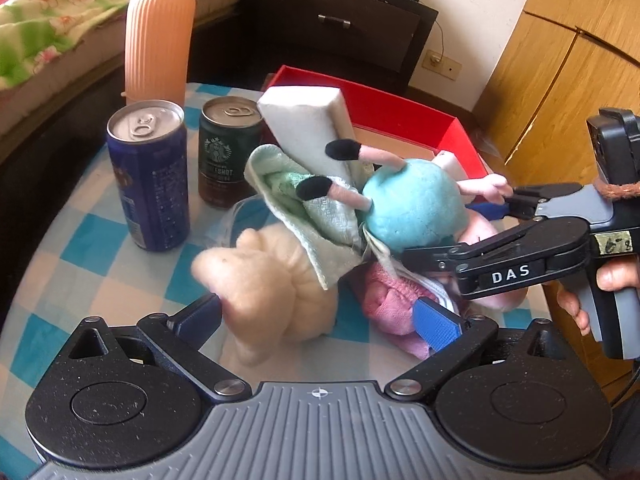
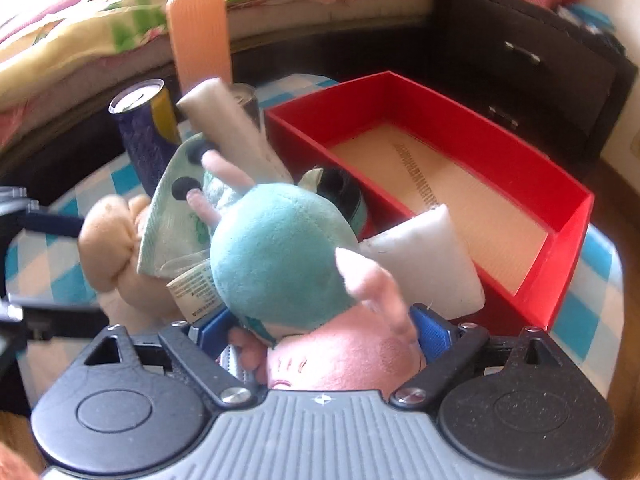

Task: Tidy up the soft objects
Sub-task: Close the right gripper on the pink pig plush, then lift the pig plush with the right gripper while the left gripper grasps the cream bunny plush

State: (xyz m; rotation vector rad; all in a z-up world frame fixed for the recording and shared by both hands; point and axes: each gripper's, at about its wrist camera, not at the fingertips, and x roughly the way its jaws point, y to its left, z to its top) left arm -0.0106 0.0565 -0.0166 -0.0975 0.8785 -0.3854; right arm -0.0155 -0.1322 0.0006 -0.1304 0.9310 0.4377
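Your right gripper (image 2: 320, 332) has its jaws clamped on the pig plush toy (image 1: 412, 208), gripping at the pink head end, so the teal body and the black-tipped legs stick out ahead of the jaws and slightly up. That is the toy's long axis: roughly in line with your fingers, head nearest you.

The red box (image 2: 560, 236) lies ahead and to the right of that toy in the right wrist view, with its near long wall just beyond the white foam block (image 2: 424, 264) that leans against it. The box floor looks bare, so I judge the sorting has hardly begun. To drop the toy in, you would carry it forward and rightward over that near wall; the foam block sits right on that path and could be knocked.

Your left gripper (image 1: 320, 320) is the farther one from the box. Its jaws stand wide, one blue pad beside the cream plush (image 1: 264, 280) and the other touching the pink cloth (image 1: 392, 304), closed on neither. The green towel (image 1: 304, 216) is draped between the cream plush and the pig. The heap rests on the checked table (image 1: 80, 264), with the blue can (image 1: 150, 176) and the Starbucks can (image 1: 228, 152) standing just behind it.
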